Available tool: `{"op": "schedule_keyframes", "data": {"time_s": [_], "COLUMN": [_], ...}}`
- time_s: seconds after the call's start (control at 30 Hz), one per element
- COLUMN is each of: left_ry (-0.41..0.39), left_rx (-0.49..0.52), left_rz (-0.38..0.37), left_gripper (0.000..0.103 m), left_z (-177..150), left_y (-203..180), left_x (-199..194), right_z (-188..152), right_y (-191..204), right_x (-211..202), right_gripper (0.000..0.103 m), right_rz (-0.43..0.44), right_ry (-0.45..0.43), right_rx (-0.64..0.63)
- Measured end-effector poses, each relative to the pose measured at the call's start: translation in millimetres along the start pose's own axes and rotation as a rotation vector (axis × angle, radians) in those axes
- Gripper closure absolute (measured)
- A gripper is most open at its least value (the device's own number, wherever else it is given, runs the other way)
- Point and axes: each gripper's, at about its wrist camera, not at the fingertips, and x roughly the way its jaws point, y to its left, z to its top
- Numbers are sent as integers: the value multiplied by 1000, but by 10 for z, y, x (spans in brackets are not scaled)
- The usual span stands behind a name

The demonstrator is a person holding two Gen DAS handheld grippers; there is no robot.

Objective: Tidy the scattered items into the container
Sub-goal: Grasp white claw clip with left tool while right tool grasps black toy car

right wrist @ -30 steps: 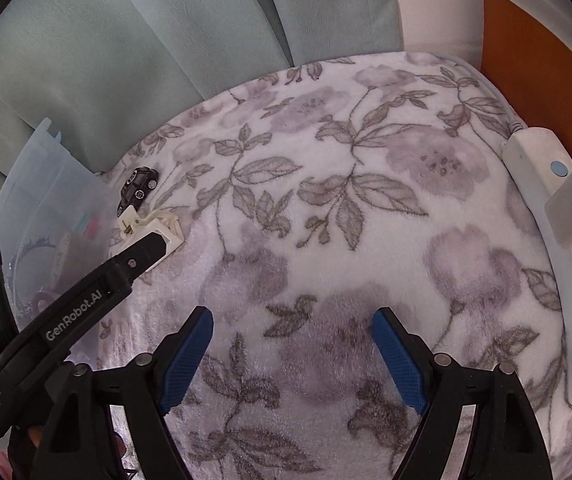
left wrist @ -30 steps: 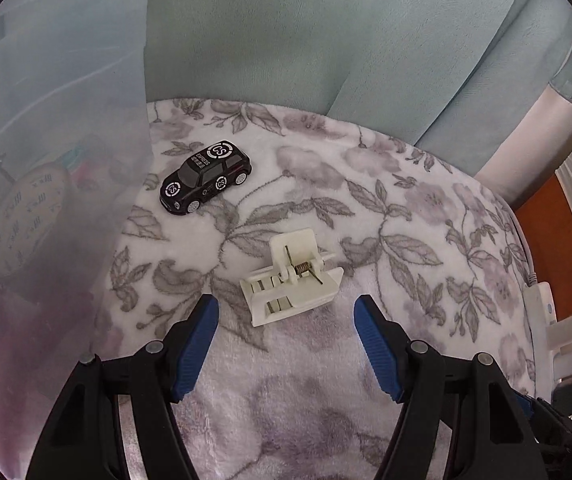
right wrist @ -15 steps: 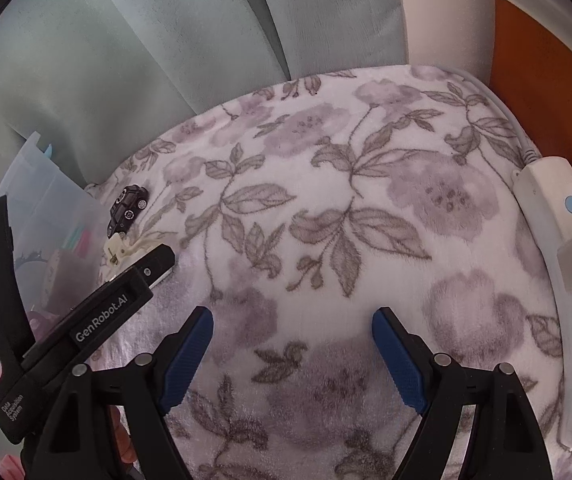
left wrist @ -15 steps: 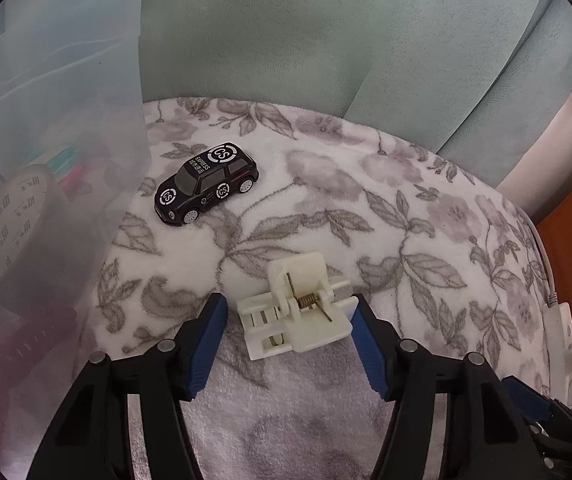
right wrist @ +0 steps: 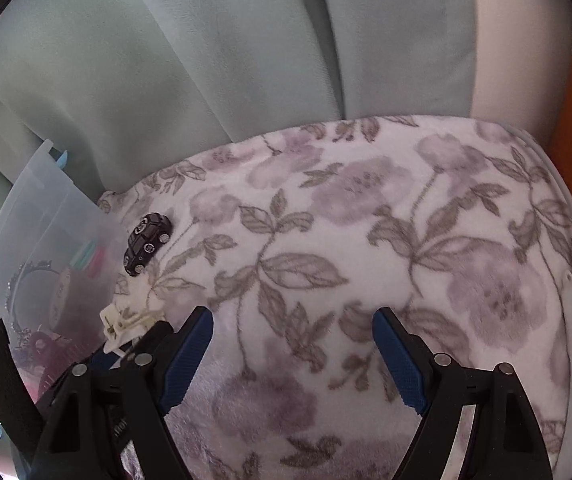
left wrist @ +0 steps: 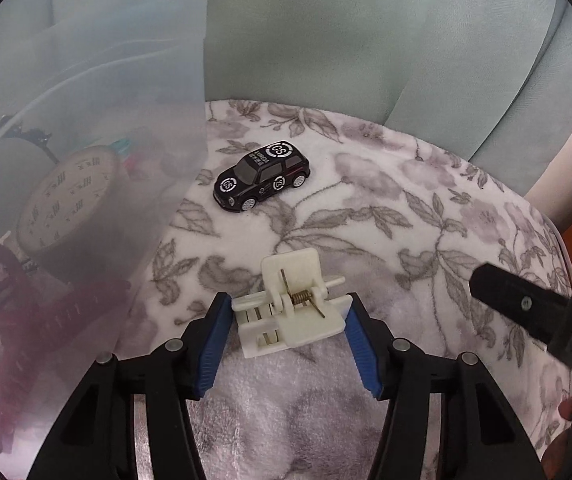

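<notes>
L gripper [left wrist: 288, 320] jaws just closing, pads apparently touching cream spring clip [left wrist: 292, 308] w/ exposed coil; R gripper [right wrist: 292, 356] wide, empty.

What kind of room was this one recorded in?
Probably a home bedroom or living room: a plush floral blanket covers the surface, pale green curtains hang behind, and a toy car lies beside a clear storage bin.

Both cams ride on the handheld grippers, looking forward and steeply down along the fingers, close over the floral blanket [right wrist: 366, 240]. Left view sits nearer, right up against the clear container [left wrist: 85, 120] on its left. Both views share the black toy car [left wrist: 262, 180], the white clip [left wrist: 294, 308] and the curtain [right wrist: 205, 60] behind.
</notes>
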Motion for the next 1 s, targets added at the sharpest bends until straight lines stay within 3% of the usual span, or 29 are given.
{"op": "schedule_keyframes", "data": {"time_s": [0.13,0.47,0.83,1.0], "left_ry": [-15,-39,-45,-32], "left_rx": [-25,-82,-78,-87], "left_rz": [50,130,127,108], "left_gripper": [45,45,45,45], "left_z": [-45,-99,-122,-111], "left_y": [48,180,216,230], "left_x": [-28,-37,-24,38], "right_z": [196,503,509,485], "right_y": [152,760,1325,1491], "right_x": [167,620,1040,1198], "right_gripper": [18,18,18,13], "right_rz": [106,225,234,184], "right_ry": [23,89,135,122], "right_rx": [-72,-383,-647,-731]}}
